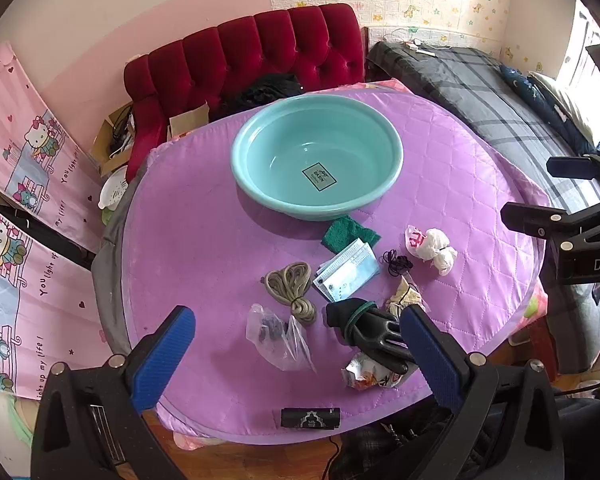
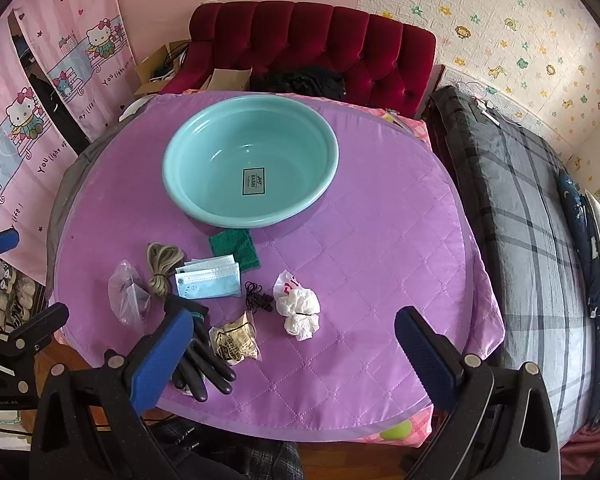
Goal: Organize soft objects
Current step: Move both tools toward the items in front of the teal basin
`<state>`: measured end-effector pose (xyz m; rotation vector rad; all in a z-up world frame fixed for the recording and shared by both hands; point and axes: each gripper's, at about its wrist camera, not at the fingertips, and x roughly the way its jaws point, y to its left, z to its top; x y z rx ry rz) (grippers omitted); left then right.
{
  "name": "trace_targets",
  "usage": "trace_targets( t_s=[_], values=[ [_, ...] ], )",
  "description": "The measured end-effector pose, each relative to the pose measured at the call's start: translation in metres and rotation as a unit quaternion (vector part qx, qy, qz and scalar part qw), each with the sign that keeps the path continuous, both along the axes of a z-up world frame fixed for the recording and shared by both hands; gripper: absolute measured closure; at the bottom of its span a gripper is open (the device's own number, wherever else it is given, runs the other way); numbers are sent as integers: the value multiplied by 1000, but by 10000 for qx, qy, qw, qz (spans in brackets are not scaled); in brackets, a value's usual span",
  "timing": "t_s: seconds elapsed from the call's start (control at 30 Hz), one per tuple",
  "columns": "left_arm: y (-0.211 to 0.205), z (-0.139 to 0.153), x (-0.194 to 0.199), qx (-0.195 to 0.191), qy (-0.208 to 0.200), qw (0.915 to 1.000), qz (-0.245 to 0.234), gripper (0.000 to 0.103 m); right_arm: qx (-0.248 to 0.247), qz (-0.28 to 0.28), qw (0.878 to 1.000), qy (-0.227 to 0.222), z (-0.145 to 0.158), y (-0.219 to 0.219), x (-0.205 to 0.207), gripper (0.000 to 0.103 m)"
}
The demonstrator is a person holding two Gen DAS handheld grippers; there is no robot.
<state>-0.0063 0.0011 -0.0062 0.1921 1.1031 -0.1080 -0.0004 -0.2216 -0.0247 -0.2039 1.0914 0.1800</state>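
**Two grippers hovering wide open over a cluttered purple cover**

Several soft items lying loose on the quilted cover (image 2: 360, 248), all in front of the teal basin (image 2: 250, 168), which is sitting empty toward the sofa (image 2: 312, 40).

Resting against the basin's near wall: a green sponge (image 2: 236, 248). Just beside it, stacked masks (image 2: 209, 278), partly overlapping the sponge's edge. Lying left of the masks: a coiled rope (image 2: 161, 266), and beyond that a clear bag (image 2: 126, 298). Sitting right of the masks: a black hair tie (image 2: 256, 296), then a knotted white bag (image 2: 298, 308), apart from the rest. Nearer the front edge: a crumpled wrapper (image 2: 234, 340) and a black glove (image 2: 204, 364), fingers spread, cuff ringed in green.

Standing partly in front of that glove: one blue pad of the left gripper (image 1: 298, 354), jaws spread wide, holding nothing. Showing under the glove in the left view: a torn snack packet (image 1: 364, 372). Lying at the cover's near rim: a small black pouch (image 1: 310, 418).

Hanging over bare cover: the right gripper (image 2: 296, 354), fingers far apart, gripping nothing, its left pad overlapping the glove in view.
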Motion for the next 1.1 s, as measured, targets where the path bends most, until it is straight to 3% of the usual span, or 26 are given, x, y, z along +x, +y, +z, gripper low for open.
trace_targets(
  t_s=[1.1],
  values=[
    [21, -33, 5, -313, 326, 9983, 367, 0, -18, 40, 9997, 244, -18, -7, 17, 0]
  ],
)
